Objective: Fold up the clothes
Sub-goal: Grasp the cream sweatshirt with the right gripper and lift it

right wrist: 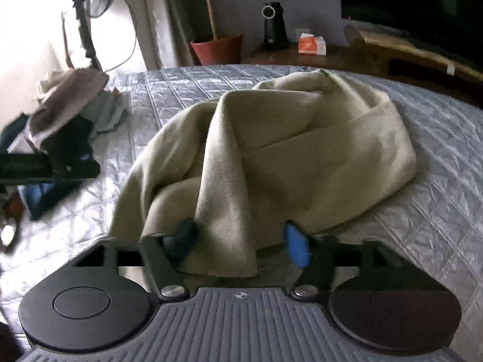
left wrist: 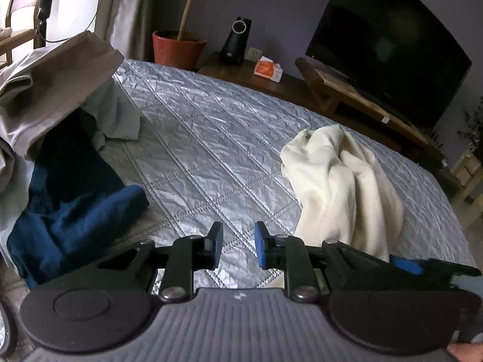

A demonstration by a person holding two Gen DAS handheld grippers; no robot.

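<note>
Looking down the right gripper [right wrist: 240,242], we see the cream garment [right wrist: 271,150] bunched in a soft heap in the middle of the frame, on the grey quilt [right wrist: 437,181]. Our fingers are spread apart here. A hanging flap of the cream cloth sits in the gap between them, but the pads do not press it. The picture is a bit blurry, so we cannot tell if the cloth touches a pad.

In the left view, the left gripper [left wrist: 238,246] is at the bottom middle, over bare quilt. Its fingers are spread too and hold nothing. The cream garment lies at the right of that frame, just beside it.

We think the job now is to get a good hold of the cream garment so it can be opened out flat. To do that well, we should pinch one layer near a hem or corner, not a fat bunch. The other gripper should take a far corner, so the cloth pulls straight.

There is plenty of open quilt in the middle of the left view for spreading. A pile of other clothes [left wrist: 60,120], brown, pale and dark blue, fills the left side of that frame. The bed edge and a wooden TV stand [left wrist: 347,90] run along the upper right, so we should keep the cloth away from both.
</note>
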